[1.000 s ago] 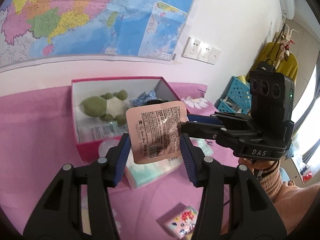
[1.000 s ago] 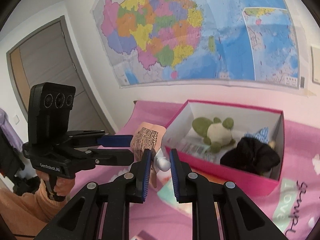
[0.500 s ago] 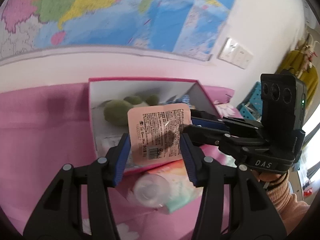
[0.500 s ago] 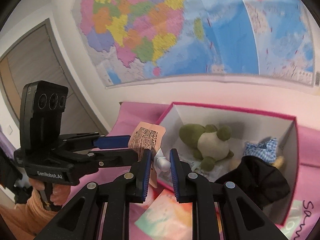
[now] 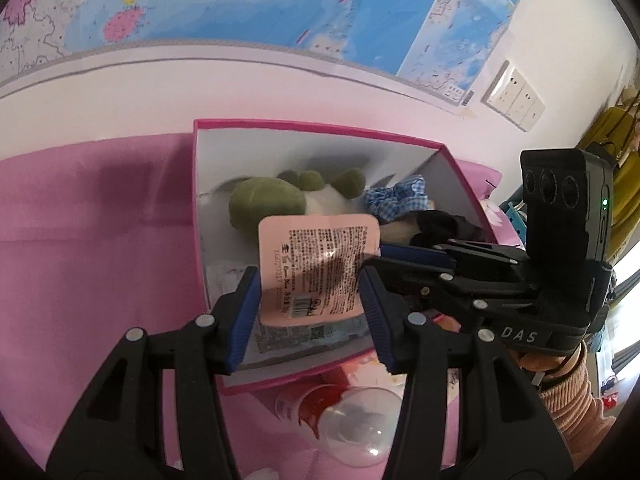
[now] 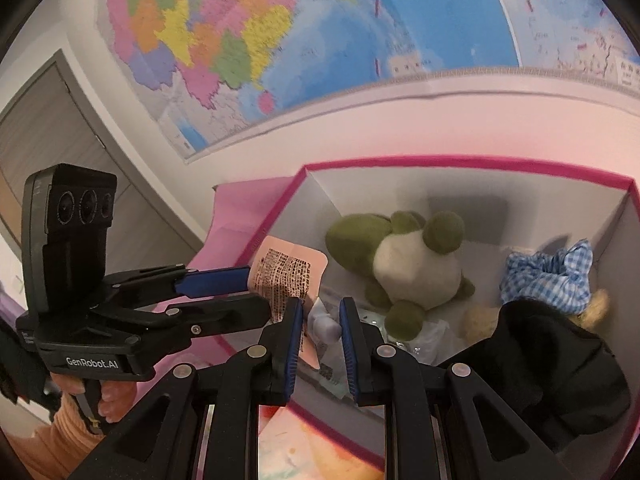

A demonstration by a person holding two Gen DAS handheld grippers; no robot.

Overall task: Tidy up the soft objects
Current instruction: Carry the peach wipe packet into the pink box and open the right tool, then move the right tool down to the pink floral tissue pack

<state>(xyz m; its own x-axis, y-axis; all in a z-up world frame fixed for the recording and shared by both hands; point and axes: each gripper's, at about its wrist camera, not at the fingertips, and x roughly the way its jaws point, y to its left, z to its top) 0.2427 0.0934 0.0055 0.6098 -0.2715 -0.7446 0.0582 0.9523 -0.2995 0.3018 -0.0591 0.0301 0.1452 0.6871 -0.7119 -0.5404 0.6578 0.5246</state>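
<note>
Both wrist views are aimed closely down into the pink box (image 5: 320, 130) (image 6: 460, 162); each opposing gripper is captured sideways.

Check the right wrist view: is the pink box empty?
No. The pink box already holds a green plush frog, a blue checked fabric piece and a black cloth.

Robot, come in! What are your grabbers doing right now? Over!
Left gripper and right gripper both shut on pink pouch. Pouch over pink box. Way clear.
</note>
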